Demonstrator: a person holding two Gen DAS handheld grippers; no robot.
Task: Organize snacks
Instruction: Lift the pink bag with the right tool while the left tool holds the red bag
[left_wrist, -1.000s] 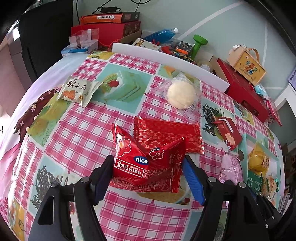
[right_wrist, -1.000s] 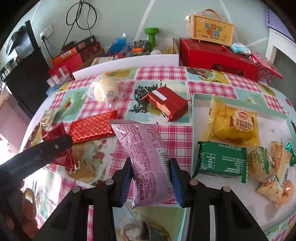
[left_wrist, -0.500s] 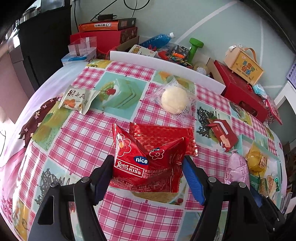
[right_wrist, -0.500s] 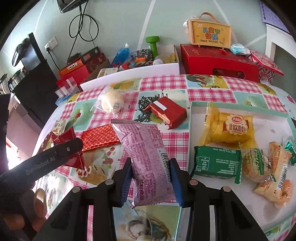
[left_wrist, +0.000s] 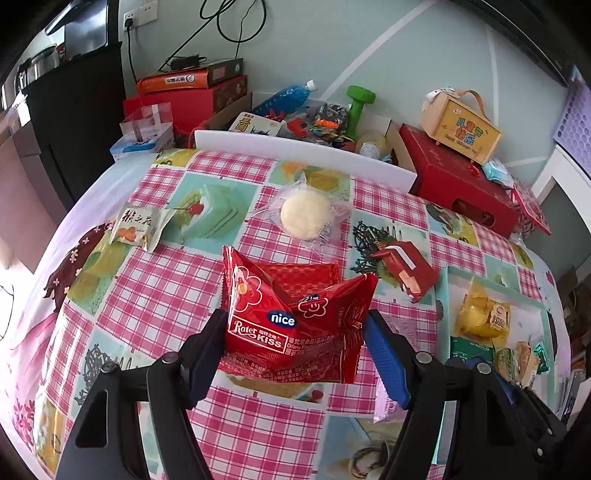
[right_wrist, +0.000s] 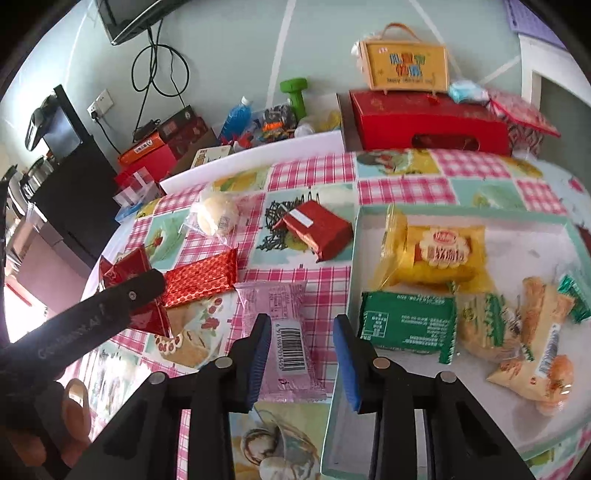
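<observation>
Left gripper (left_wrist: 295, 338): crinkled red foil snack packet (left_wrist: 291, 325) clamped between jaws, held above pink checked tablecloth (left_wrist: 155, 288). Right gripper (right_wrist: 301, 352): jaws parted wide, nothing gripped; pink plastic snack pouch (right_wrist: 284, 332) seen lying flat on cloth between fingers, just left of pale green tray (right_wrist: 354, 236). Yellow and green packets seen inside tray.

Red snack packet (left_wrist: 291, 325): "nice", "Rater KISS".
</observation>
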